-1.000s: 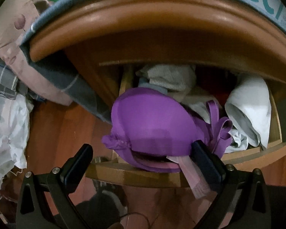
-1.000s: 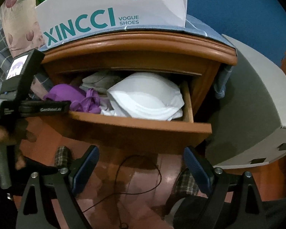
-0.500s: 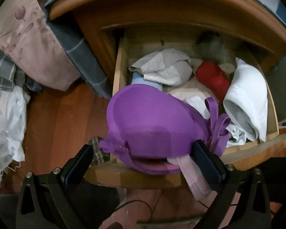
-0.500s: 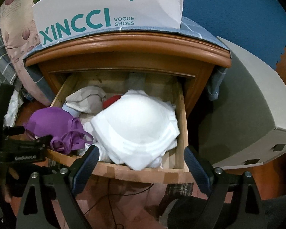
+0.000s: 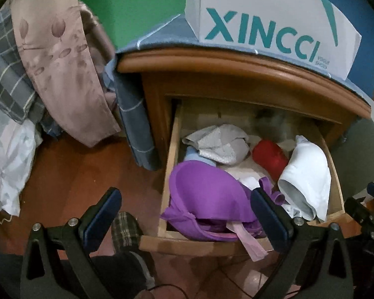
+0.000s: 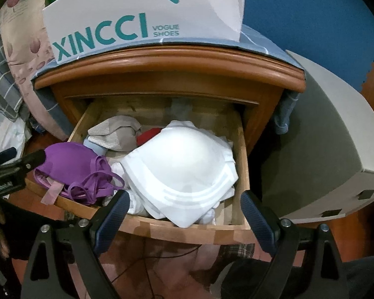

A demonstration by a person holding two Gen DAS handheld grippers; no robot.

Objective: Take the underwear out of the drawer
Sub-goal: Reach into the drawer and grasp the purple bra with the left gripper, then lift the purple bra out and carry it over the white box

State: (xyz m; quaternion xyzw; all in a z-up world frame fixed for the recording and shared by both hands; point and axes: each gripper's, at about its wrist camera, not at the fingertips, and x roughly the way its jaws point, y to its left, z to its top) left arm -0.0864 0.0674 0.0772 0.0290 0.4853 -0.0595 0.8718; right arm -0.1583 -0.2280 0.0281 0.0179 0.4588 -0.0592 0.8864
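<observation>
The wooden drawer [image 5: 172,154] [image 6: 187,230] stands pulled out of the nightstand. A purple bra [image 5: 207,194] [image 6: 72,164] lies at its front left, with a strap and a pink tag hanging over the front edge. A white bra [image 6: 187,167] [image 5: 309,174] fills the right side. Behind them lie a grey garment [image 5: 219,144] [image 6: 114,132], a red item [image 5: 269,154] and a light blue item [image 5: 194,158]. My left gripper [image 5: 185,211] hovers open in front of the purple bra, holding nothing. My right gripper [image 6: 185,215] is open before the white bra, also with nothing in it.
A white XINCCI shoe box [image 6: 142,20] sits on the nightstand top [image 6: 167,62]. Bedding and a pink pillow [image 5: 62,69] pile up on the left. A grey-white box [image 6: 331,164] stands close on the right. A thin cable [image 6: 147,256] and plaid slippers [image 5: 124,229] are on the floor below.
The drawer has come further out of the nightstand. Both cameras have risen and now look down into it. My left gripper has drawn back from the purple bra.
</observation>
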